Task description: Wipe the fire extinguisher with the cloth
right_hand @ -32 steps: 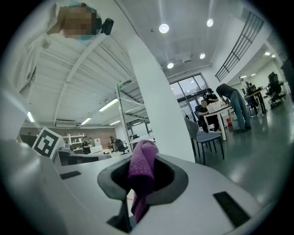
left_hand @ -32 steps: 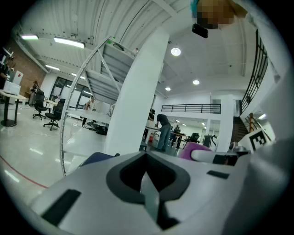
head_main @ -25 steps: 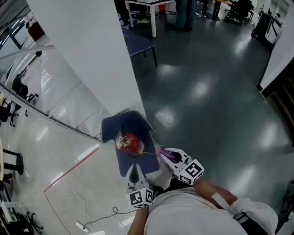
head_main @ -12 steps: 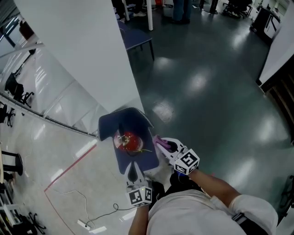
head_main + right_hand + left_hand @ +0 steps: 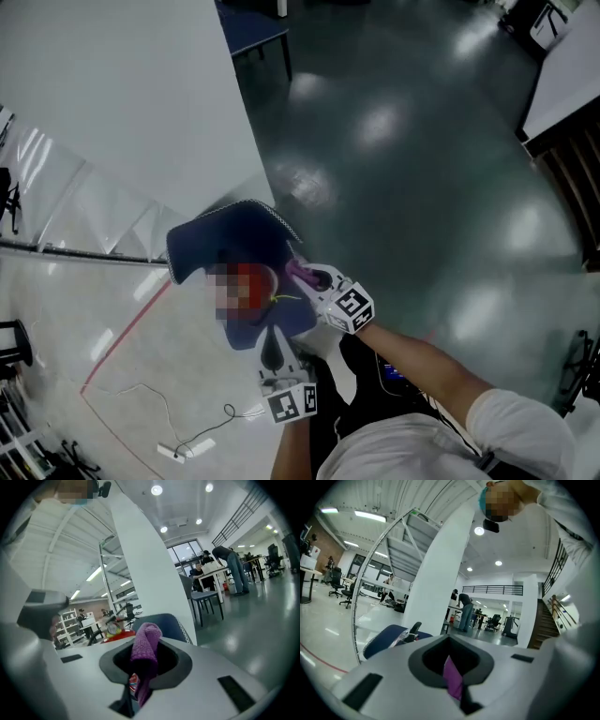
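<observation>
Dark glossy floor (image 5: pixel 422 187) and a white column (image 5: pixel 122 94) frame a workshop corner. The right gripper (image 5: pixel 302 277) has its jaws clamped on a purple knitted cloth (image 5: pixel 146 644), which stands up out of the jaw slot. Just left of it, the red fire extinguisher (image 5: pixel 262 281) lies on the seat of a blue office chair (image 5: pixel 230 234); part of its body is masked. Over the last second this gripper has travelled from the seat's near right corner to the extinguisher's right flank, so the cloth now sits just beside the red shell, though contact cannot be confirmed. The left gripper (image 5: pixel 273 342) remains at the seat's front edge, apart from the extinguisher and pointing towards it. Its jaws are drawn together, and a smooth purple sliver (image 5: pixel 452 677) shows in the slot; scrap of cloth or gripper part cannot be told. By this reading the approach is complete and wiping is about to start.
</observation>
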`<act>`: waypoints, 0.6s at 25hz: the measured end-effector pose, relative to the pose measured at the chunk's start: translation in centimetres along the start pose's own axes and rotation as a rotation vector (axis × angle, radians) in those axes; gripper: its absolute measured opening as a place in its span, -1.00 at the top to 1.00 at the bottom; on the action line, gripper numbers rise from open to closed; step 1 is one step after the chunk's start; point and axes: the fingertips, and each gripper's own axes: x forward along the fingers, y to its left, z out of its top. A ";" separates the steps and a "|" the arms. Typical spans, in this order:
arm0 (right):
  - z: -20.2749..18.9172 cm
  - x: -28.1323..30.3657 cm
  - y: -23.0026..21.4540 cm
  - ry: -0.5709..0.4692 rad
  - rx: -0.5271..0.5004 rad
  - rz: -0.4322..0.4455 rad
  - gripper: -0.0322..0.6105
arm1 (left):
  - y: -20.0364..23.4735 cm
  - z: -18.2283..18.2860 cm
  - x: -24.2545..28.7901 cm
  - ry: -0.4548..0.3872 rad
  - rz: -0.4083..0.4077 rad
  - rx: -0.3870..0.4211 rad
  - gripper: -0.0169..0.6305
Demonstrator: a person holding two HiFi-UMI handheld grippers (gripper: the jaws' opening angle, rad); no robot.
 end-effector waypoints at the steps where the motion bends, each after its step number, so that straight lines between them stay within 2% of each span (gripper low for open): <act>1: -1.7 0.9 -0.5 0.020 0.005 -0.010 0.73 | 0.1 -0.5 0.3 0.001 -0.006 -0.003 0.93; 8: -12.6 7.1 -5.2 0.098 0.036 -0.078 0.73 | 1.7 -3.5 1.3 -0.023 -0.017 -0.040 0.93; 15: -21.2 12.1 -8.7 0.105 0.078 -0.101 0.73 | 2.5 -8.2 1.1 -0.021 -0.054 -0.103 0.93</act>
